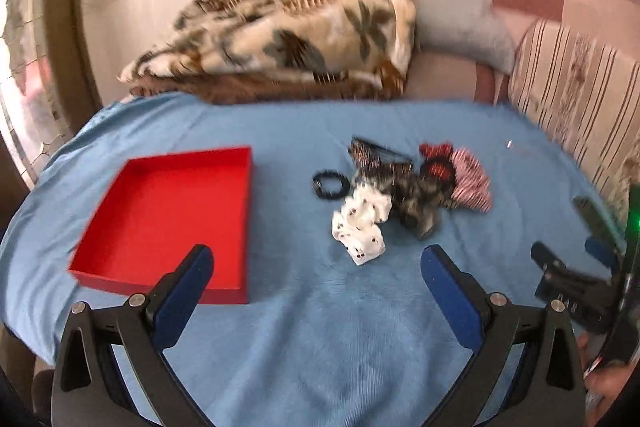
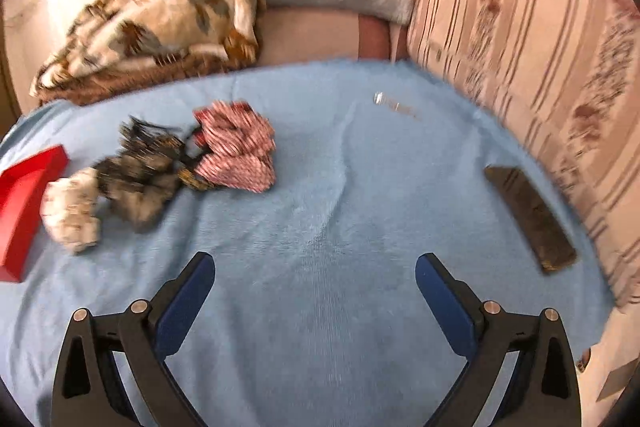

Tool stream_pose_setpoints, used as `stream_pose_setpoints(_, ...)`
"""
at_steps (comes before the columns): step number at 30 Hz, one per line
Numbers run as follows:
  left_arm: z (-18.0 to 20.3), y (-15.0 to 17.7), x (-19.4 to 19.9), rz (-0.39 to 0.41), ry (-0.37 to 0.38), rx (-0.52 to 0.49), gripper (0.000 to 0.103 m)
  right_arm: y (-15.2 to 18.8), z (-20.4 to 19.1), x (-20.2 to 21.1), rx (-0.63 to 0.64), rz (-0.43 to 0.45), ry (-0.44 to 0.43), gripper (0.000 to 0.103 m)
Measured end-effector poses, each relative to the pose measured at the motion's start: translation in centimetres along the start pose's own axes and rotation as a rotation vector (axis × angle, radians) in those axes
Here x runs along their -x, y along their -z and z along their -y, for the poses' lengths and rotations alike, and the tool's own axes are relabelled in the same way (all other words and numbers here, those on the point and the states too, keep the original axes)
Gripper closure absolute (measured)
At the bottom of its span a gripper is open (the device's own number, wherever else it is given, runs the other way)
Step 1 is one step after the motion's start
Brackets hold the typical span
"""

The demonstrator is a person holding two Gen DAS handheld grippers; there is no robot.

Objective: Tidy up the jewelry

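Note:
An empty red tray [image 1: 132, 267] lies on the blue cloth at the left; its corner shows in the right wrist view [image 2: 16, 211]. A pile of hair scrunchies lies in the middle: a white dotted one [image 1: 362, 225] [image 2: 70, 211], a dark furry one [image 1: 416, 203] [image 2: 136, 183], a red-white striped one [image 1: 472, 179] [image 2: 240, 147], and a black ring band [image 1: 331, 183]. My left gripper [image 1: 317, 267] is open and empty, just short of the white scrunchie. My right gripper [image 2: 315, 273] is open and empty, to the right of the pile.
A dark phone [image 2: 528, 219] lies on the blue cloth [image 2: 340, 187] at the right. A small silvery item [image 2: 394, 105] lies near the far edge. A folded floral blanket [image 1: 288, 31] and a striped cushion [image 2: 520, 47] border the cloth.

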State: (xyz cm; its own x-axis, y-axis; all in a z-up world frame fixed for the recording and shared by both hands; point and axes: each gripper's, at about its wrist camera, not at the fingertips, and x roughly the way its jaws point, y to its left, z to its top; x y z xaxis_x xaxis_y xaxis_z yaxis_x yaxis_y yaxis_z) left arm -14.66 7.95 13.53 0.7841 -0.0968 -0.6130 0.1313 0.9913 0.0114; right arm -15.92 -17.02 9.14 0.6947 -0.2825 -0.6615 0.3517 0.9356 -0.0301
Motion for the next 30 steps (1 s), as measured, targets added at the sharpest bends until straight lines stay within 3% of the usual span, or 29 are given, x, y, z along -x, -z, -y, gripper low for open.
stream_pose_setpoints(6, -1.5, 0.4, 5.7, 0.088, -0.018, 0.015, 0.0, 0.2, -1.1, 7.5, 0.041, 0.132, -0.008, 0.001)
stream_pose_setpoints(13, -2.7, 0.8, 10.4, 0.177, -0.052, 0.024, 0.0, -1.4, -2.0, 13.8, 0.042, 0.21, -0.029, 0.001)
stream_pose_setpoints(21, -3.6, 1.7, 12.4, 0.181, -0.021, 0.022, 0.0, 1.2, -2.1, 14.5, -0.045, 0.184, -0.018, 0.001)
stream_pose_setpoints(30, -3.6, 2.3, 13.1, 0.178, 0.004, 0.033, 0.0, 2.5, -0.5, 16.6, -0.109, 0.229, 0.028, 0.001)
